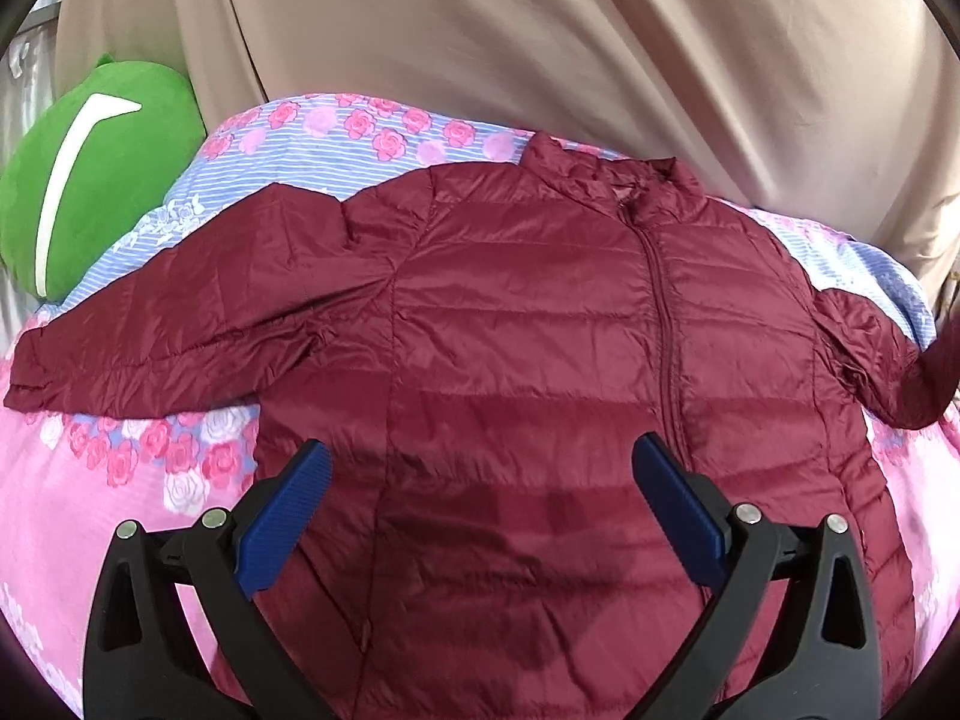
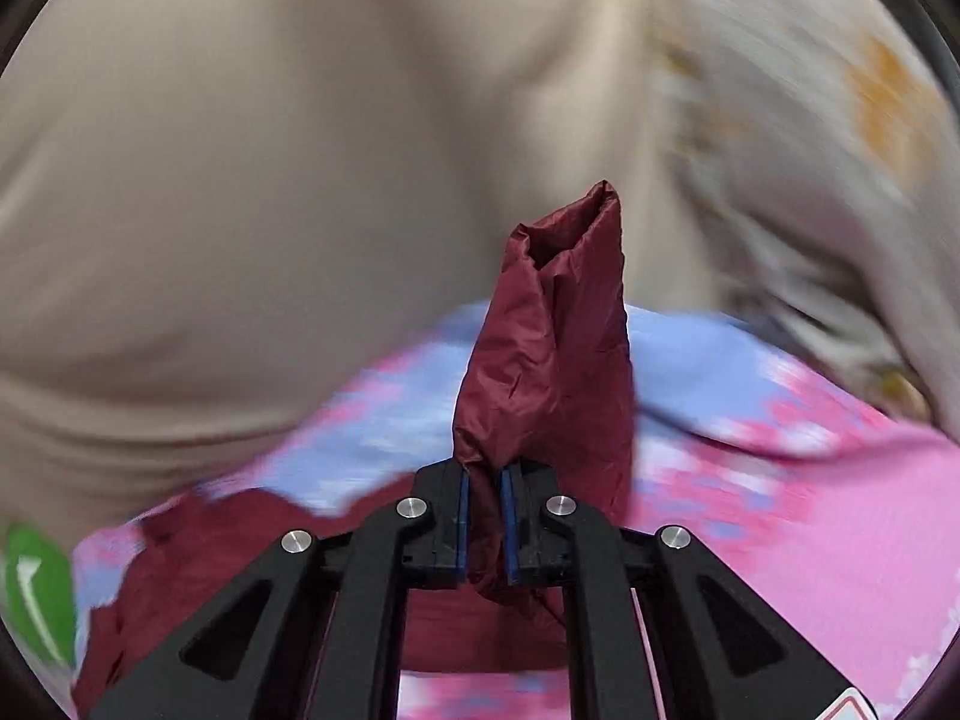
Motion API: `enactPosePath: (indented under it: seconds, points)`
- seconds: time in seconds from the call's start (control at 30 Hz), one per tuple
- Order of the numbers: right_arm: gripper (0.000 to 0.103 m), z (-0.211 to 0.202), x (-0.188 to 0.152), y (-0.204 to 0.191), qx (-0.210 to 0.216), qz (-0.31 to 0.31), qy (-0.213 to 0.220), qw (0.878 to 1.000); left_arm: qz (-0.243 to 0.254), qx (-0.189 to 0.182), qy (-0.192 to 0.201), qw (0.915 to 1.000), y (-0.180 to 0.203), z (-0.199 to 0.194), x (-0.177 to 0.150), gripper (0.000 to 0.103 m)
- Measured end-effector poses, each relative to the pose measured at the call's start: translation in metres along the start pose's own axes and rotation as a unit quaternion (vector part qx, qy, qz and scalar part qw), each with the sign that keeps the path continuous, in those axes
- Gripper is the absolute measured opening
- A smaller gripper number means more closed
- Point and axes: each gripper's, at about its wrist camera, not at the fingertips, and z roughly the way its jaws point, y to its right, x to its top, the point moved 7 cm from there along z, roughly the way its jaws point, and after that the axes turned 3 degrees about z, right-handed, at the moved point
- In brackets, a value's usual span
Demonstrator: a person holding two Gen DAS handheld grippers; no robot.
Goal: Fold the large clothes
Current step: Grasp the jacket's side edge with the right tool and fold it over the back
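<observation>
Maroon jacket [image 1: 540, 312] spread front-up on the bed [image 1: 90, 510]. Right gripper [image 2: 482, 510] clamped on the sleeve cuff [image 2: 558, 312], raised at 3 o'clock; left gripper [image 1: 480, 468] open, empty, above hem. Sleeve fold in hand, apparently; next calls for carrying cuff across chest toward 9 o'clock.

- The maroon jacket [image 1: 528, 324] looks to me like thin quilted nylon with a slight sheen, finely wrinkled.
- My left gripper [image 1: 480, 468] has ribbed blue pads [image 1: 288, 516] on matt black plastic arms with shiny metal pins.
- The floral bedsheet [image 1: 90, 510] is matt woven cloth.
- The green cushion [image 1: 120, 162] looks plush.
- The beige curtain [image 1: 540, 48] is smooth cloth.
</observation>
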Motion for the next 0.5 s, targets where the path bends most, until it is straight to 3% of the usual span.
enactPosePath:
  seconds: [0.07, 0.1, 0.2, 0.27, 0.4, 0.43, 0.5]
  points:
    - [0.009, -0.006, -0.01, -0.099, 0.085, -0.066, -0.011, 0.994, -0.005, 0.003, 0.006, 1.0, -0.005, 0.002, 0.005, 0.098]
    - [0.009, -0.009, -0.018, -0.13, 0.112, -0.088, -0.017, 0.99, -0.007, 0.005, 0.009, 0.9999, -0.008, 0.004, 0.007, 0.098]
    - [0.009, -0.011, -0.083, -0.26, 0.223, -0.177, -0.07, 0.956, -0.016, 0.01, 0.015, 0.9997, -0.02, 0.007, 0.013, 0.098]
    - [0.011, 0.0, -0.139, -0.317, 0.264, -0.219, -0.119, 0.932, -0.02, 0.009, 0.015, 0.9997, -0.028, 0.011, 0.016, 0.098]
    - [0.018, 0.035, -0.258, -0.373, 0.276, -0.309, -0.22, 0.883, -0.027, 0.006, 0.0, 0.9996, -0.044, 0.025, 0.015, 0.098]
    - [0.018, 0.037, -0.288, -0.377, 0.27, -0.337, -0.235, 0.871, -0.026, 0.004, -0.005, 0.9996, -0.046, 0.028, 0.014, 0.098]
    - [0.019, 0.03, -0.318, -0.37, 0.27, -0.364, -0.242, 0.858, -0.031, -0.005, -0.019, 0.9993, -0.054, 0.036, 0.012, 0.098]
